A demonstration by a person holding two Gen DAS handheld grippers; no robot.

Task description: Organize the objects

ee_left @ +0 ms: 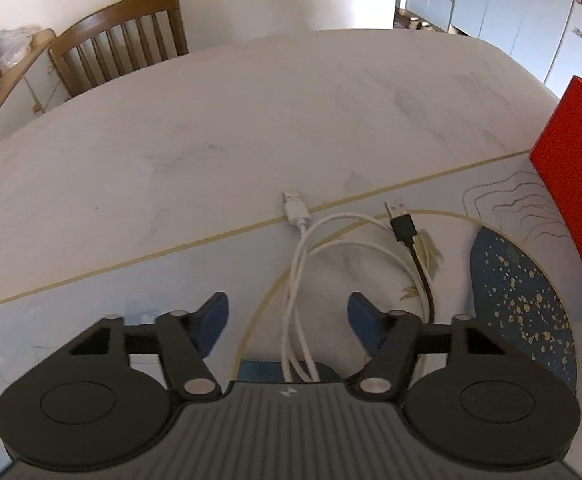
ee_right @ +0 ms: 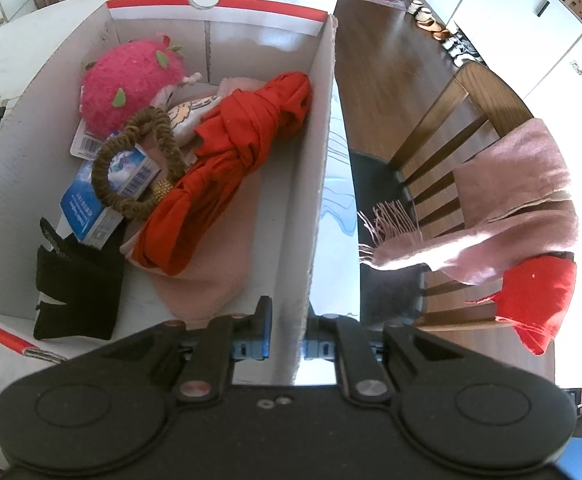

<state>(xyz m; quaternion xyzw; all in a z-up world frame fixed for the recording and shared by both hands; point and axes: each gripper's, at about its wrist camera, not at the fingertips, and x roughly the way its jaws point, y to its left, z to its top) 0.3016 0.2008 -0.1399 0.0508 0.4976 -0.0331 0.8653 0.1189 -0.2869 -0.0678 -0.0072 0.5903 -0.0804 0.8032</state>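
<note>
White cable (ee_left: 299, 280) — lengthwise, plug away

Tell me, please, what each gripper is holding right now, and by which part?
The right gripper is clamped on the box, gripping the top edge of its right side wall. The left gripper is open and holds nothing; the white cable lies between its fingers.

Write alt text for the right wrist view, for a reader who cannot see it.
The right gripper pinches the side wall of an open cardboard box. Inside lie a red cloth, a pink plush fruit, a brown hair tie and a black pouch.
</note>
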